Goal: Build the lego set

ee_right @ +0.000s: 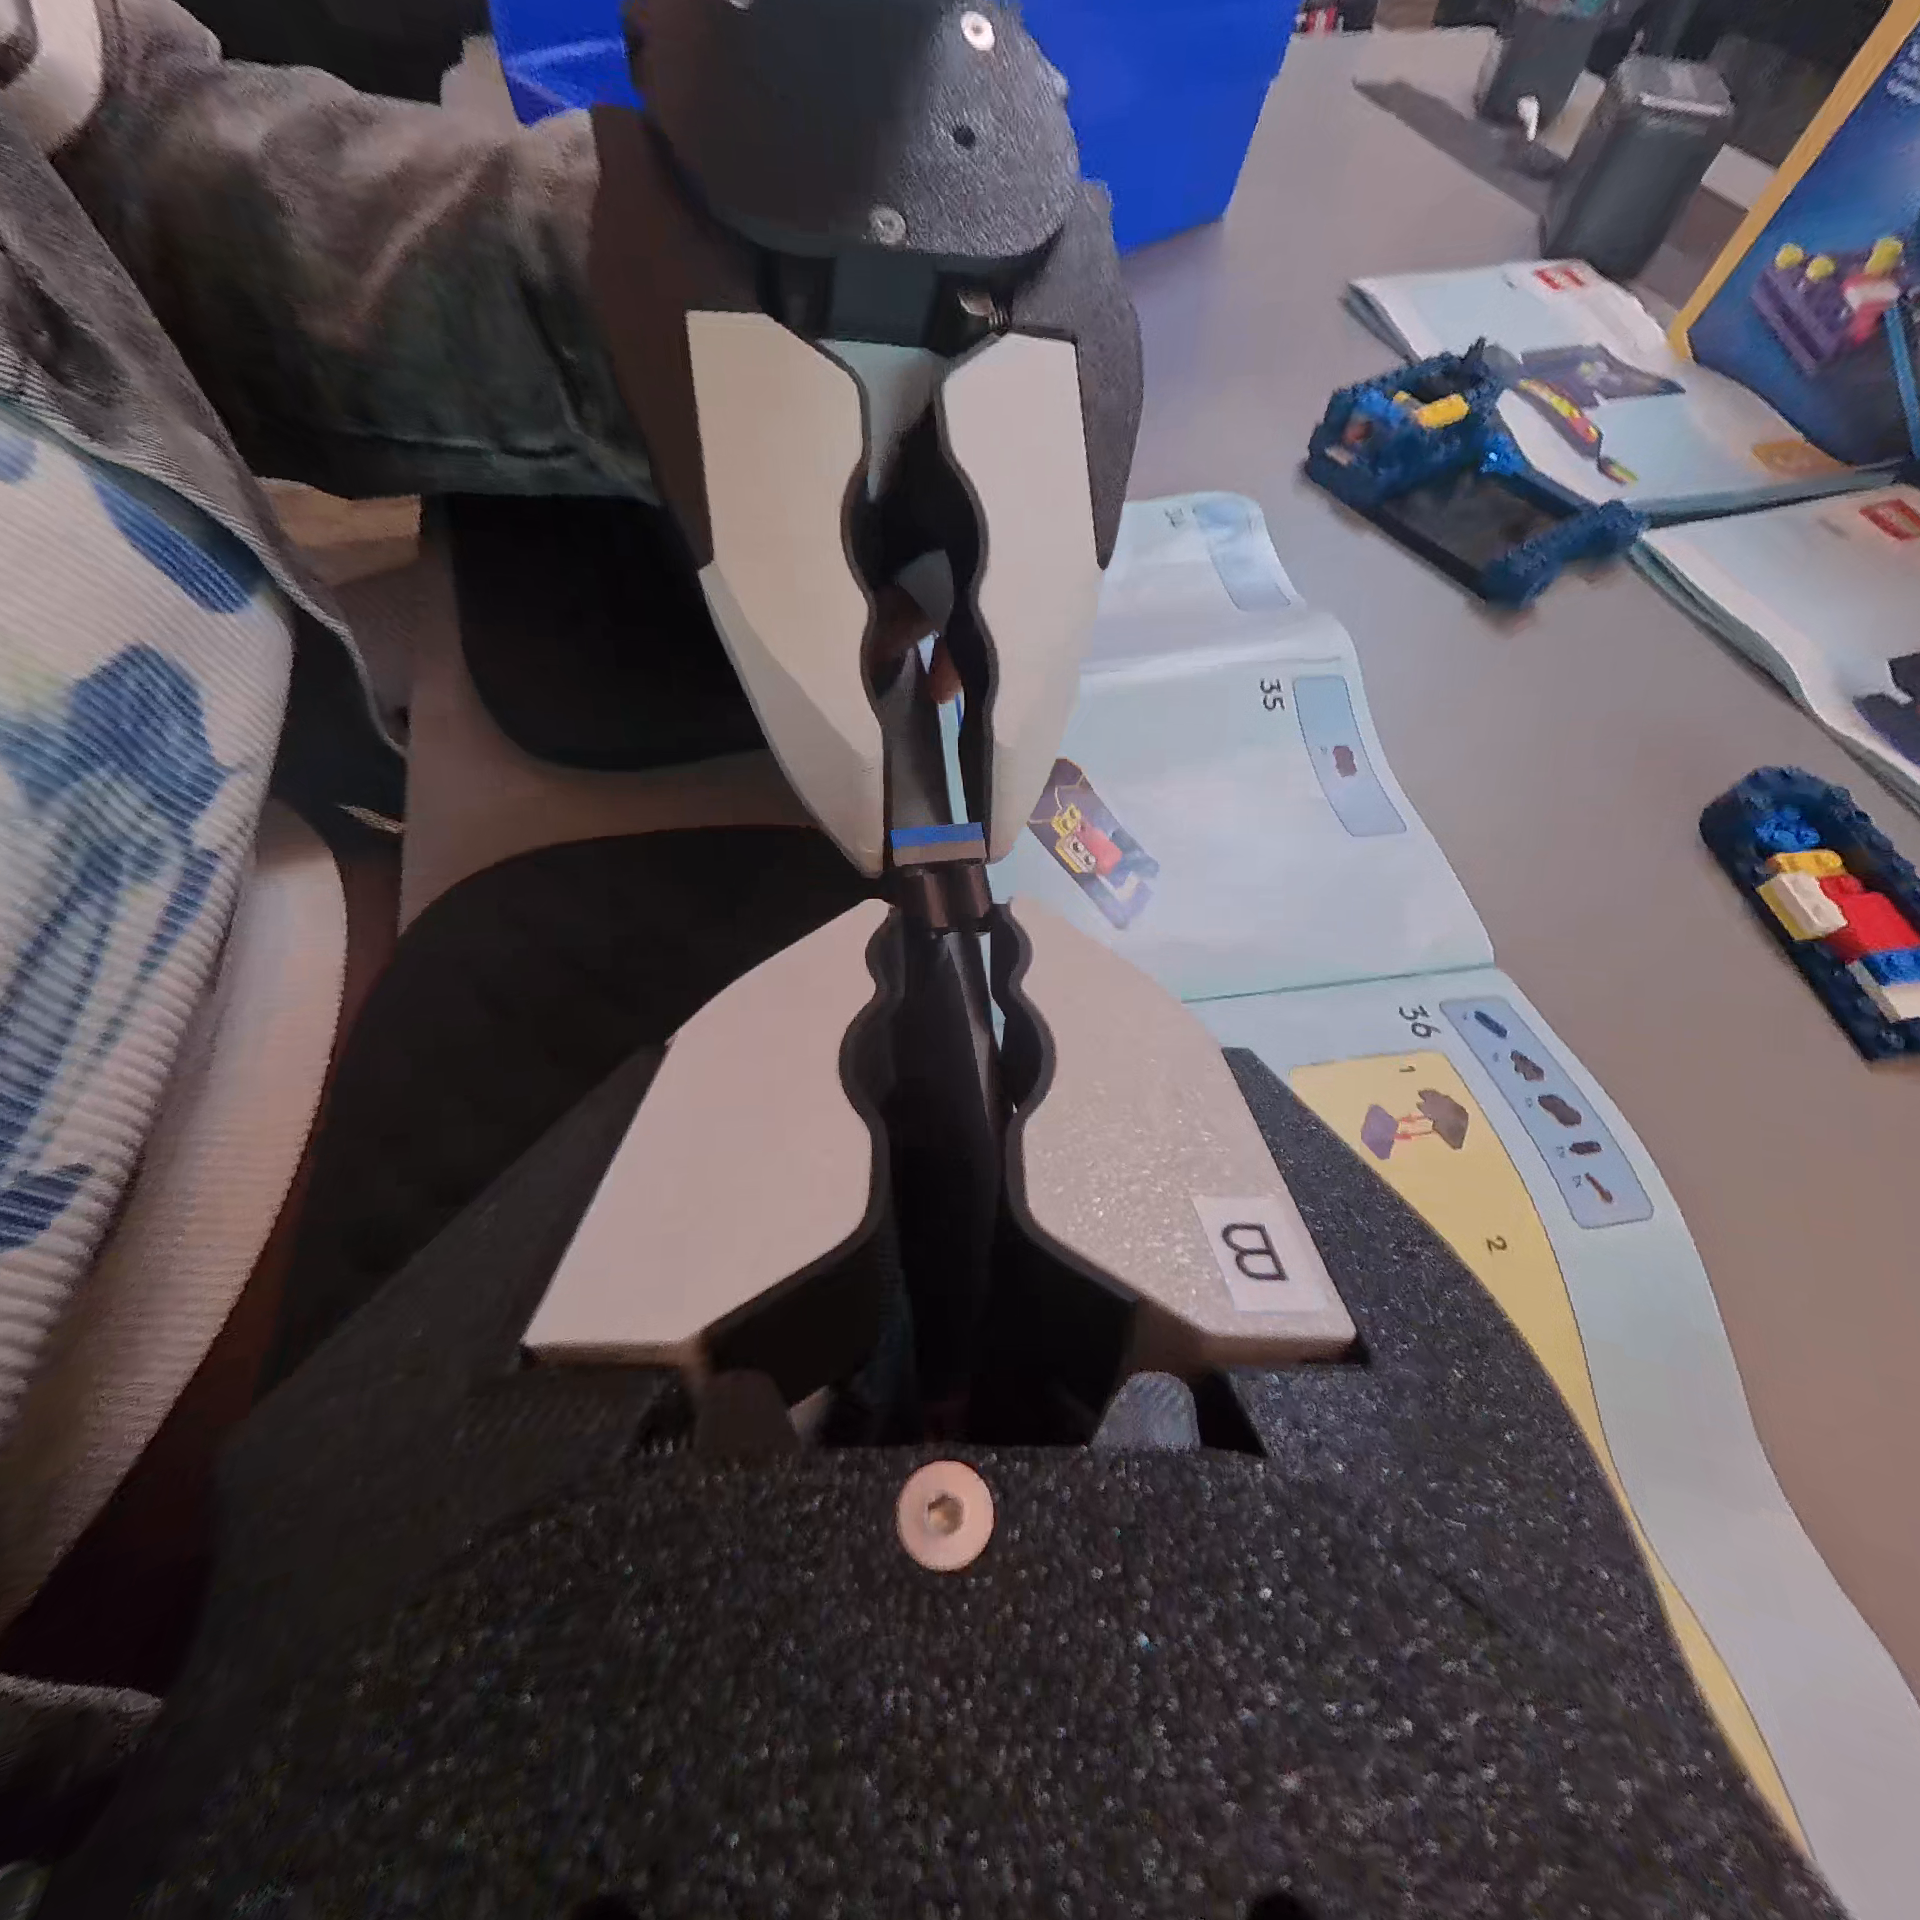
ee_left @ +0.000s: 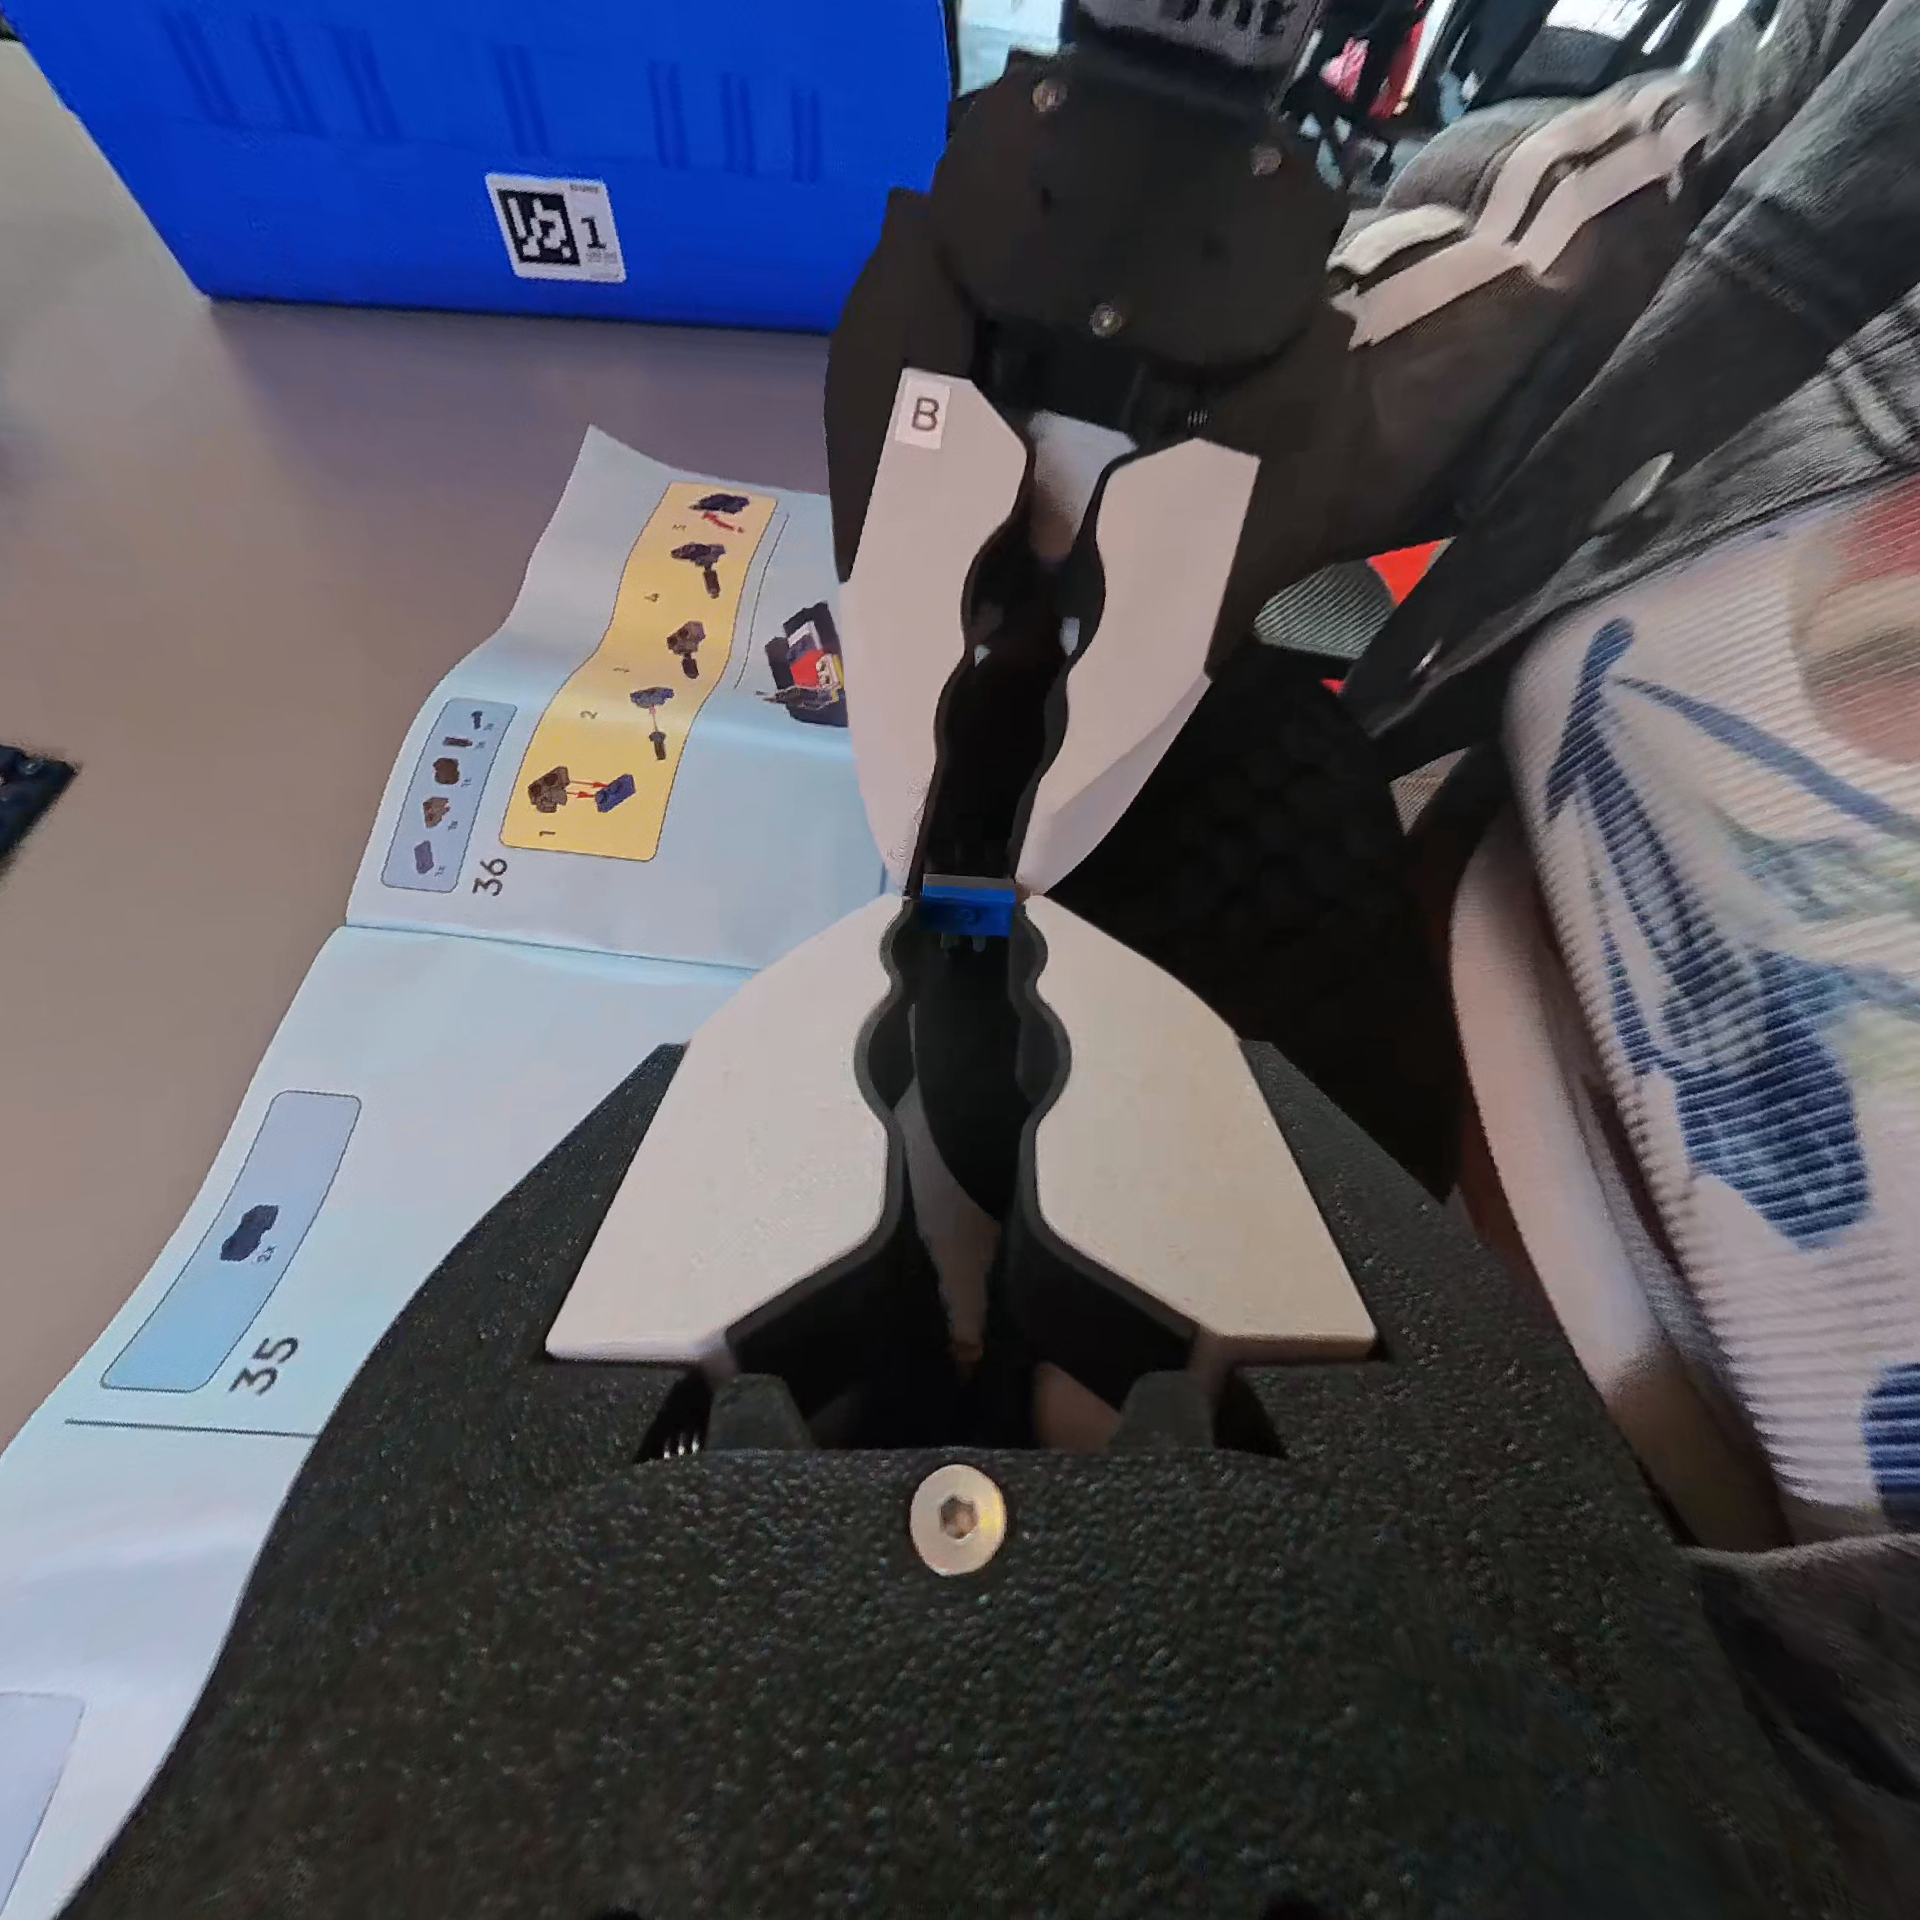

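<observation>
1. Two grippers meet tip to tip. Left wrist view: the left gripper [ee_left: 961, 920] pinches a blue brick [ee_left: 966, 902] at its tips, with a booklet [ee_left: 623, 727] lying to its left.
2. Right wrist view: the right gripper [ee_right: 943, 914] pinches a dark piece [ee_right: 940, 896] just ahead, touching the brick. Square alignment and a steady pinch likely matter.

Both tongs [ee_left: 966, 914] [ee_right: 940, 914] have a grainy black body, silver hex screw and pale wavy-edged fingers; one finger bears a lettered sticker [ee_right: 1257, 1252].
</observation>
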Demonstrator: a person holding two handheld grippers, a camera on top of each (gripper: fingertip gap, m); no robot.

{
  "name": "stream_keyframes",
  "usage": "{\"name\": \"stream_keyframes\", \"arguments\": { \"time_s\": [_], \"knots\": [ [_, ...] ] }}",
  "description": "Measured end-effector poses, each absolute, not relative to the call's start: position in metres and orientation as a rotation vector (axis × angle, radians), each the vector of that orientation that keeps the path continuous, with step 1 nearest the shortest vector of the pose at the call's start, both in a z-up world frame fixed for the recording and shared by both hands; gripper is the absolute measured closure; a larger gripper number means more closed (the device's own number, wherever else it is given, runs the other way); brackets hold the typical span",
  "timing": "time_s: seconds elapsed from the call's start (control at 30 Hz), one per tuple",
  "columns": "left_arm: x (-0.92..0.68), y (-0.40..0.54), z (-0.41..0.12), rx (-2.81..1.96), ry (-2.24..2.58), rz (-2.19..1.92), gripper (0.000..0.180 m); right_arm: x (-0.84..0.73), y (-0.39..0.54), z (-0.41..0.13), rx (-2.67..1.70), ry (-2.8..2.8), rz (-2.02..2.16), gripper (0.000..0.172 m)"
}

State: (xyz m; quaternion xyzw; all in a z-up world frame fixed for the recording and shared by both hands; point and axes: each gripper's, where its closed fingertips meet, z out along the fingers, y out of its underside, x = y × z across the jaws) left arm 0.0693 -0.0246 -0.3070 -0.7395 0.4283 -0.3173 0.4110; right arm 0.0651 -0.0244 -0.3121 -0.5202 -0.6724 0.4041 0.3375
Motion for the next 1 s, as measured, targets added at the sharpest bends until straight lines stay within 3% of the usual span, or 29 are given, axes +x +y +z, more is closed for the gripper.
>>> {"name": "stream_keyframes", "arguments": {
  "time_s": [0.2,1.0],
  "knots": [
    [0.066,-0.024,-0.322,-1.897,1.16,-0.623,0.166,0.066,-0.031,-0.325,-1.412,-1.84,1.049,0.156],
    [0.071,-0.031,-0.311,-1.834,1.15,-0.766,0.165,0.068,-0.029,-0.313,-1.373,-1.767,1.133,0.156]
  ]
}}
